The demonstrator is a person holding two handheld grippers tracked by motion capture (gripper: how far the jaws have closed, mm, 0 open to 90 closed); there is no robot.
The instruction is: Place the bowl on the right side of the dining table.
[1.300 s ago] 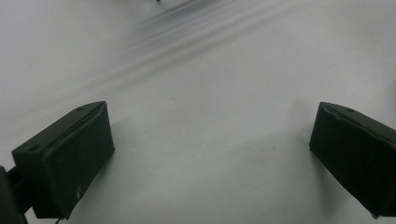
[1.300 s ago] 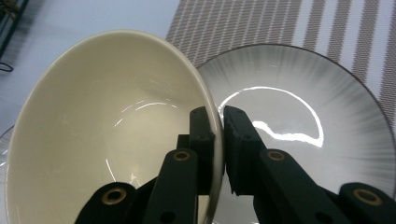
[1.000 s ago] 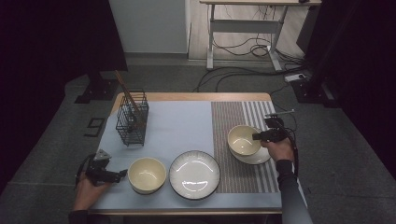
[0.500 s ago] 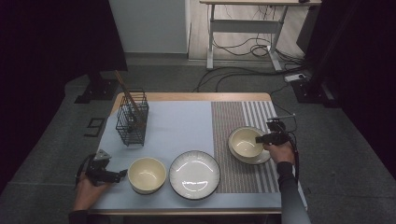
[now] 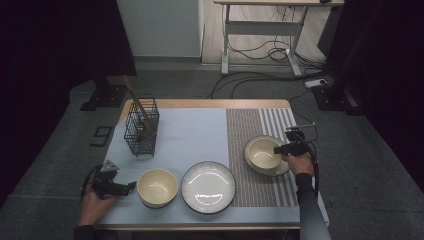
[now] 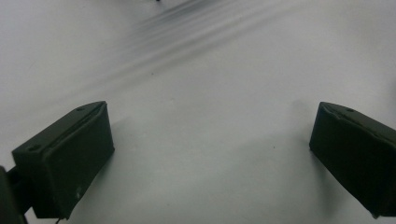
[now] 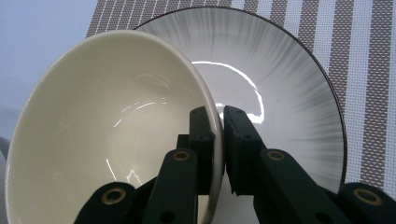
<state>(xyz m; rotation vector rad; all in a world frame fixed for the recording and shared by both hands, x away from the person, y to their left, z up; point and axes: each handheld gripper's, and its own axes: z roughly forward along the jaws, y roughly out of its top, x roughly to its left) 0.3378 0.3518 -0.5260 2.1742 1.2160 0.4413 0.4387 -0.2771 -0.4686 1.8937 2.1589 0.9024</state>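
My right gripper [image 5: 276, 149] [image 7: 219, 116] is shut on the right rim of a cream bowl [image 5: 262, 151] [image 7: 107, 126], one jaw inside and one outside. The bowl is tilted over a grey-streaked white plate [image 5: 280, 170] [image 7: 289, 93] on the striped placemat [image 5: 260, 190]. My left gripper [image 5: 131, 185] [image 6: 212, 112] rests at the table's front left with its jaws wide apart over the pale blue mat [image 6: 210, 60], nothing between them. Just right of it stands a second cream bowl [image 5: 157, 187], then a second plate [image 5: 208, 186].
A black wire basket [image 5: 141, 132] with wooden sticks [image 5: 133, 92] stands at the back left of the mat. The wooden table edge [image 5: 210, 103] runs along the back. Cables and a desk frame lie on the floor beyond.
My right gripper has sunk slightly with the cream bowl, bringing it lower over the plate. The left gripper has stayed put.
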